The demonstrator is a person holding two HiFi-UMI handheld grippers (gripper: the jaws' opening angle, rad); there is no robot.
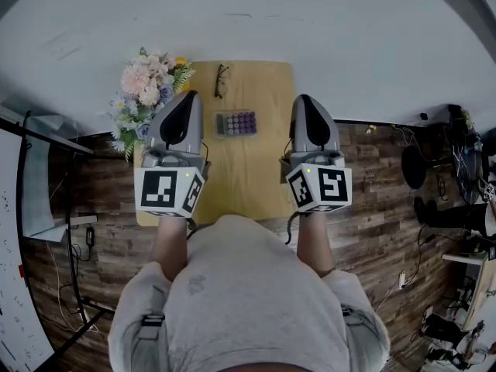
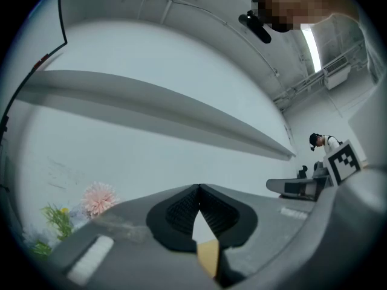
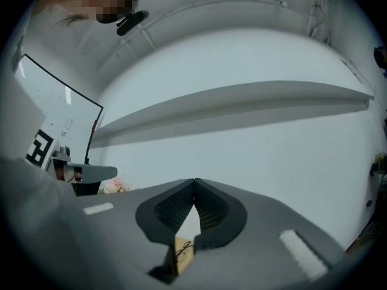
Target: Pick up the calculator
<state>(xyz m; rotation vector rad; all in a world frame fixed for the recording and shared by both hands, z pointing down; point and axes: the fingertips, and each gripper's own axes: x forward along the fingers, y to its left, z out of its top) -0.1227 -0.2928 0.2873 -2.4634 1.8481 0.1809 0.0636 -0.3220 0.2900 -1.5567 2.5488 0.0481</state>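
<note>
A calculator point(image 1: 235, 122) lies mid-counter point(image 1: 256, 184), between two grippers.
The left gripper point(image 1: 188, 97) and right gripper point(image 1: 303, 100), both closed and empty, flank it; glasses point(image 1: 221, 80) lie behind it, flowers point(image 1: 149, 91) to its left.

On my feed I count one wooden table point(image 1: 248, 184), one calculator point(image 1: 236, 122), one pair of glasses point(image 1: 221, 80) and one bunch of flowers point(image 1: 151, 91). There are two grippers, the left gripper point(image 1: 188, 97) and the right gripper point(image 1: 304, 101), and two marker cubes, a left marker cube point(image 1: 169, 191) and a right marker cube point(image 1: 319, 187). Far off in the left gripper view there seems to be one person point(image 2: 320, 141), though that figure is too small for me to be sure.
</note>
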